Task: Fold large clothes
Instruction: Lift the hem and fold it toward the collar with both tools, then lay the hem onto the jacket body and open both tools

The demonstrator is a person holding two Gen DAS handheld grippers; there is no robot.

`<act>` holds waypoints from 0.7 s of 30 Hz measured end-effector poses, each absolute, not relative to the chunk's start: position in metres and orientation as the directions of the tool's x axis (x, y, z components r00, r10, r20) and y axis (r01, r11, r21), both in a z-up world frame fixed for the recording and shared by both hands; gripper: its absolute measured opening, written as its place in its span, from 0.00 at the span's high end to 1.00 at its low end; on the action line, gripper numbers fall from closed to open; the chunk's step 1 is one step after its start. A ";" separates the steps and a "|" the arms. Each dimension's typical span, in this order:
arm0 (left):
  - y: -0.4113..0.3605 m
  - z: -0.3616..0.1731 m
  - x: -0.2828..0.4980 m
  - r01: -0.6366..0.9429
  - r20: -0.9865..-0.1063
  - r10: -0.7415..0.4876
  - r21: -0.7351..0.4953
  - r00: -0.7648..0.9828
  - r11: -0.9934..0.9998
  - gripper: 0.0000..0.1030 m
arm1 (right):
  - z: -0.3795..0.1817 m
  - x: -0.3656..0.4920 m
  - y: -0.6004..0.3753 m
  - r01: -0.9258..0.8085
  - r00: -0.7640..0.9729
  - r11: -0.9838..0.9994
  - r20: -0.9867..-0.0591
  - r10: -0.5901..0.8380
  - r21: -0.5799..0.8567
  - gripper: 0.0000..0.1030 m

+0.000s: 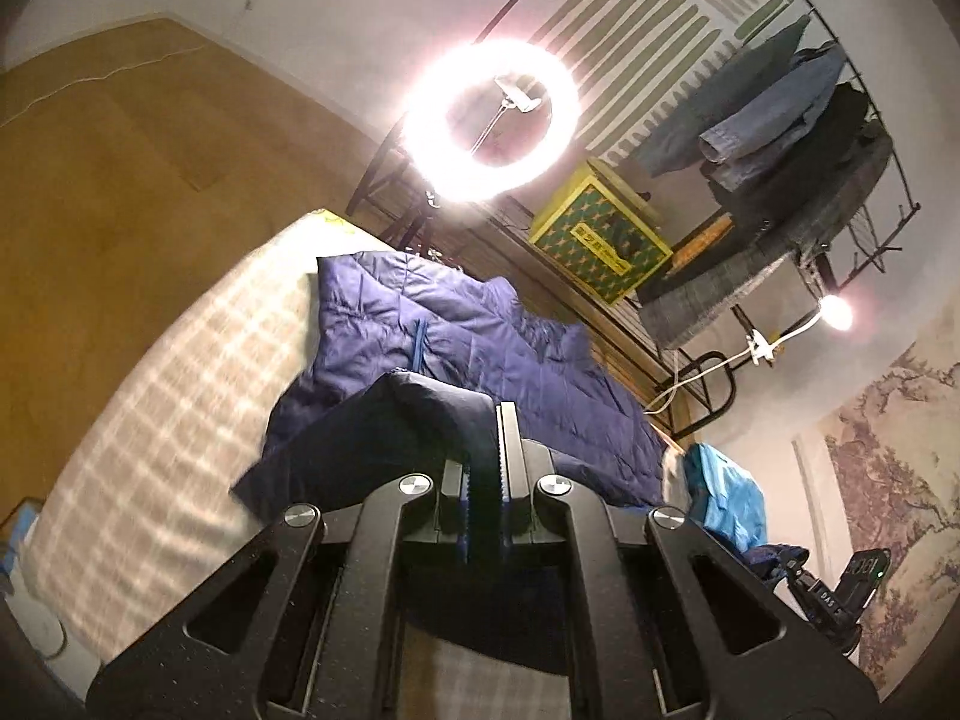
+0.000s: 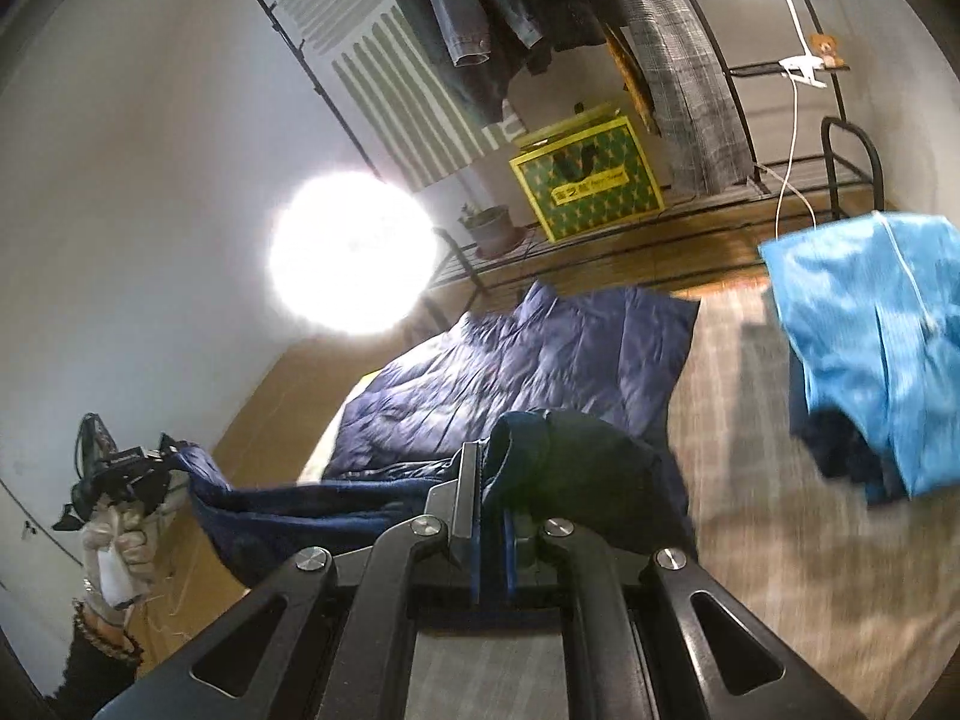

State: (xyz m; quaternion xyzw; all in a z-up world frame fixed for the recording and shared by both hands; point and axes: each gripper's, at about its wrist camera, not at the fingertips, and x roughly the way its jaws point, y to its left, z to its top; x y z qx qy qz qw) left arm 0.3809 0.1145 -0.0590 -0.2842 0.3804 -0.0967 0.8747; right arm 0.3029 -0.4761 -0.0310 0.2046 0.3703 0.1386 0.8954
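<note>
A large navy quilted jacket (image 1: 480, 348) lies spread on a checked mattress (image 1: 180, 396). My left gripper (image 1: 498, 420) is shut on a dark edge of the jacket and holds it lifted off the mattress. In the right wrist view the jacket (image 2: 528, 360) stretches away from me. My right gripper (image 2: 489, 468) is shut on another dark edge of it, bunched over the right finger. The left gripper (image 2: 129, 468) shows at the far left, in a gloved hand, with jacket cloth trailing from it.
A folded light-blue garment (image 2: 870, 348) lies on the mattress to the right. A bright ring light (image 1: 489, 120) stands beyond the bed. A black rack holds hanging clothes (image 1: 774, 120) and a yellow-green box (image 2: 585, 180). Wooden floor lies to the left.
</note>
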 end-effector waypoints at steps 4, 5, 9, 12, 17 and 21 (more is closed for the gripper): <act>0.110 -0.063 0.425 -0.062 -0.625 -0.363 -0.552 0.691 0.832 0.96 | -0.032 0.349 -0.473 -0.071 0.694 0.897 -0.625 0.359 0.437 0.98; 0.109 -0.064 0.440 -0.066 -0.629 -0.353 -0.542 0.693 0.838 0.96 | -0.033 0.359 -0.472 -0.066 0.697 0.900 -0.626 0.350 0.430 0.98; 0.100 -0.074 0.485 -0.077 -0.642 -0.326 -0.516 0.694 0.853 0.96 | -0.036 0.402 -0.460 -0.054 0.706 0.930 -0.645 0.293 0.364 0.98; 0.093 -0.082 0.518 -0.082 -0.649 -0.309 -0.499 0.695 0.863 0.96 | -0.041 0.436 -0.452 -0.044 0.710 0.950 -0.660 0.248 0.309 0.98; 0.083 -0.099 0.571 -0.090 -0.657 -0.289 -0.479 0.697 0.873 0.96 | -0.056 0.491 -0.452 -0.008 0.717 0.966 -0.671 0.186 0.259 0.98; 0.067 -0.120 0.619 -0.097 -0.681 -0.253 -0.431 0.687 0.897 0.96 | -0.081 0.536 -0.451 0.029 0.709 0.975 -0.693 0.134 0.219 0.98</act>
